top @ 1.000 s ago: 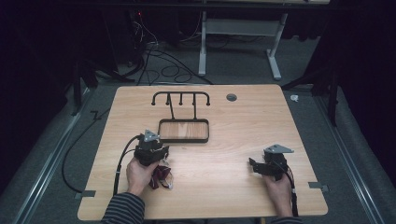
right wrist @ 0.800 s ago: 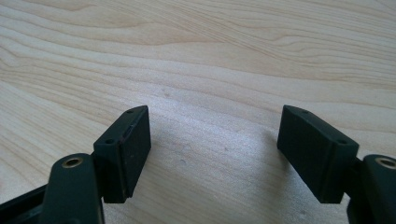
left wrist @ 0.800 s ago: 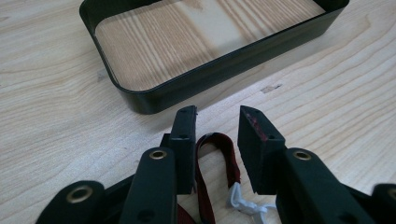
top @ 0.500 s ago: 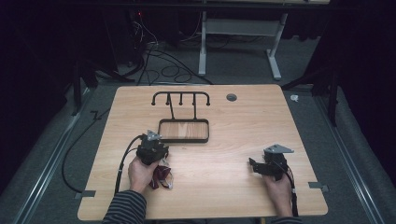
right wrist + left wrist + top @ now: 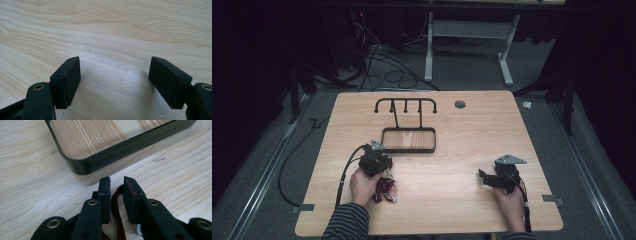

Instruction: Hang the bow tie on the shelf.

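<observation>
Left gripper [image 5: 117, 182] fingers just closing; its view reveals red strap [image 5: 115, 202] between

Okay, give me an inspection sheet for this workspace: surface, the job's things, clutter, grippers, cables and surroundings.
Surface: light wooden table, with a round grommet near the far edge.
Job's things: dark red strap between the left gripper's jaws; black stand with hooks over a tray base.
Clutter: nothing seen.
Grippers: left gripper has just been closing, jaws narrow around the strap, pad contact unclear; right gripper wide open over bare wood.
Cables: black cable trails from the left gripper; floor cables behind the table.
Surroundings: grey carpet, white desk frame, dark backdrop.
</observation>
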The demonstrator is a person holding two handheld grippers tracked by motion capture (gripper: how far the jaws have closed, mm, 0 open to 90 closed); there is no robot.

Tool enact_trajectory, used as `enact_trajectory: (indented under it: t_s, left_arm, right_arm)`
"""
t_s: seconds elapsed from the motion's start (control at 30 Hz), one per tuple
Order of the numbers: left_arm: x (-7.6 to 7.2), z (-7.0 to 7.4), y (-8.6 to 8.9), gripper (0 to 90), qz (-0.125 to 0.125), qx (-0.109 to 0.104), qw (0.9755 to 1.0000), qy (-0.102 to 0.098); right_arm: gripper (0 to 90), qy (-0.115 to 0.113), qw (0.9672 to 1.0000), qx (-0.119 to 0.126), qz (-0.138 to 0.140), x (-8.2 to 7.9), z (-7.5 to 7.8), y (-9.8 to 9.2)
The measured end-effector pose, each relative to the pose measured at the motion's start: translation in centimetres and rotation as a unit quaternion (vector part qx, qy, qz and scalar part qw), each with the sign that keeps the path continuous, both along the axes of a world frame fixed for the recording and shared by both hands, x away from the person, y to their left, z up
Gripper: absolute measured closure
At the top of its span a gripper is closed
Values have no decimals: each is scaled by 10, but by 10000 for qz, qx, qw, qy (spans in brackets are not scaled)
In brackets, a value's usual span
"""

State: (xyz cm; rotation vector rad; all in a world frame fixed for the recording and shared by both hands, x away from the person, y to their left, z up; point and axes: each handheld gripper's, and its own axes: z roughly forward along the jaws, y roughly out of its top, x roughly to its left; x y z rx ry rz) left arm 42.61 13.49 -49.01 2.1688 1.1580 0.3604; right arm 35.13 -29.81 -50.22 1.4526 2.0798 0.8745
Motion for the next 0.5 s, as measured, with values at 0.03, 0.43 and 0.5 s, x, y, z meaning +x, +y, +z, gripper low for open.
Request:
enact_trajectory:
  t_s: [0.03,0.43,0.5]
  left_arm:
    - [0,0,0,785,-22,24,10000,25]
    - [-1,0,0,894,-70,140,9999,28]
    - [-1,1,1,895,-71,147,9999,27]
  right_arm:
    - [269,0,10000,1,1,0,0,0]
    - [269,-9,10000,-9,11,0,0,0]
    - [269,-4,10000,-4,9,0,0,0]
